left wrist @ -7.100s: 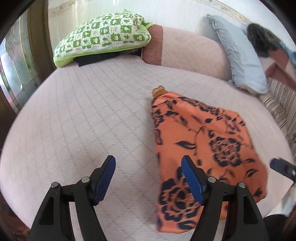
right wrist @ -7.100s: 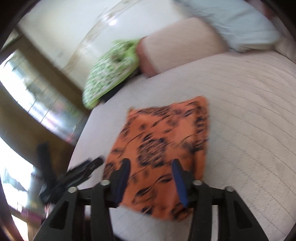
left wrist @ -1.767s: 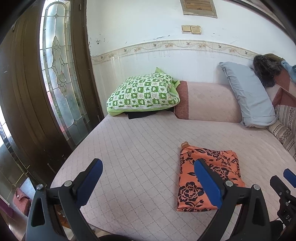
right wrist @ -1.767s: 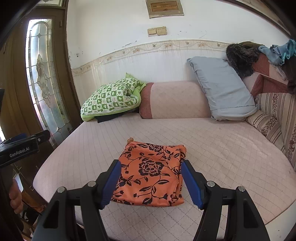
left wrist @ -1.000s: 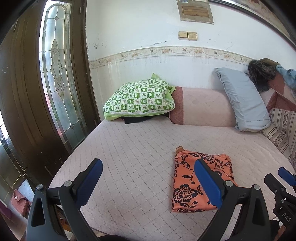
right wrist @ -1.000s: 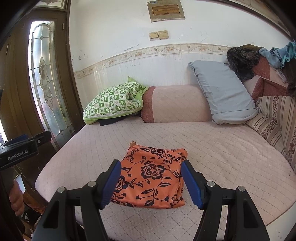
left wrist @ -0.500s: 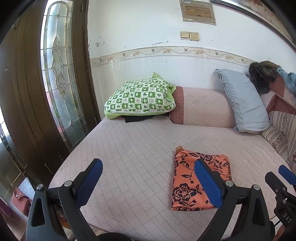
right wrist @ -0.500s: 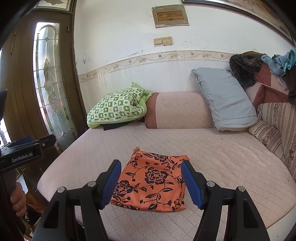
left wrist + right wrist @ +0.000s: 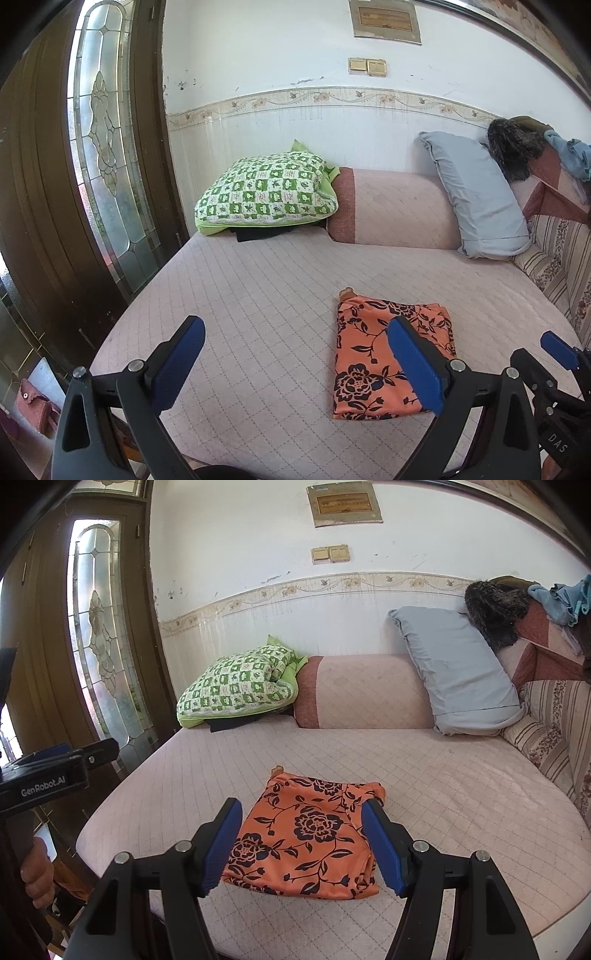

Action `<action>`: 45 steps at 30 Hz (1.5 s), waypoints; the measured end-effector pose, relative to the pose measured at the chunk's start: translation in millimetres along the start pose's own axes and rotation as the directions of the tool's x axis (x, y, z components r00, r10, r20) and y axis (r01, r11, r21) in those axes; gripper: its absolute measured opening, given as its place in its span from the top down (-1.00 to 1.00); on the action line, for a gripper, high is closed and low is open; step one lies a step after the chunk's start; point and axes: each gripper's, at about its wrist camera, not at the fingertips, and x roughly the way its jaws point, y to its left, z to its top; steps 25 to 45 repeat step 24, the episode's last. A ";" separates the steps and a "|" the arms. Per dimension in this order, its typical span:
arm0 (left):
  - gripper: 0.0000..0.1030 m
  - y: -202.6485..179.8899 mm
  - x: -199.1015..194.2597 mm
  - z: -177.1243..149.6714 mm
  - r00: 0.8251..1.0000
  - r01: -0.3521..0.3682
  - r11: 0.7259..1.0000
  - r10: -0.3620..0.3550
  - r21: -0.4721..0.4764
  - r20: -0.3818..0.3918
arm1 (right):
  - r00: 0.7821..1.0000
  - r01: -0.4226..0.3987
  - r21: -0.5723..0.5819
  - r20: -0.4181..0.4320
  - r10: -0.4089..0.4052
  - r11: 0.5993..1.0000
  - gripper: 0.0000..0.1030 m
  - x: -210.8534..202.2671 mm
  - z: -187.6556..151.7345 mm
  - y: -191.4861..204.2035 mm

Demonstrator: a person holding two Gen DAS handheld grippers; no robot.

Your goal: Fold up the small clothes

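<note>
An orange garment with a dark floral print (image 9: 373, 350) lies folded into a flat rectangle on the pink quilted bed (image 9: 258, 295). It also shows in the right wrist view (image 9: 310, 834). My left gripper (image 9: 295, 365) is open and empty, held back above the bed's near edge, left of the garment. My right gripper (image 9: 301, 843) is open and empty, held above the near edge of the garment. The right gripper's tip shows at the left wrist view's right edge (image 9: 557, 347).
A green checked pillow (image 9: 266, 192), a pink bolster (image 9: 391, 210) and a grey pillow (image 9: 476, 195) line the back wall. Striped cushions (image 9: 550, 734) and piled clothes (image 9: 495, 609) sit at the right. A wooden door with patterned glass (image 9: 99, 147) stands left of the bed.
Both grippers have let go of the garment and drawn back and up from the bed. In the last second they drift slightly further back; the garment lies still.
</note>
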 end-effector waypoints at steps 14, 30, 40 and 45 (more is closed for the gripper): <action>-0.92 -5.9 23.9 0.3 0.999 0.048 0.998 -0.047 0.028 -0.024 | 1.000 -0.013 0.004 -0.022 0.013 1.000 -0.37 30.1 9.3 4.8; -0.92 -3.3 27.5 2.8 0.997 0.074 0.997 -0.074 -0.011 0.018 | 0.999 -0.019 0.030 -0.033 0.020 0.999 -0.37 45.4 10.2 2.1; -0.92 -3.3 27.5 2.8 0.997 0.074 0.997 -0.074 -0.011 0.018 | 0.999 -0.019 0.030 -0.033 0.020 0.999 -0.37 45.4 10.2 2.1; -0.92 -3.3 27.5 2.8 0.997 0.074 0.997 -0.074 -0.011 0.018 | 0.999 -0.019 0.030 -0.033 0.020 0.999 -0.37 45.4 10.2 2.1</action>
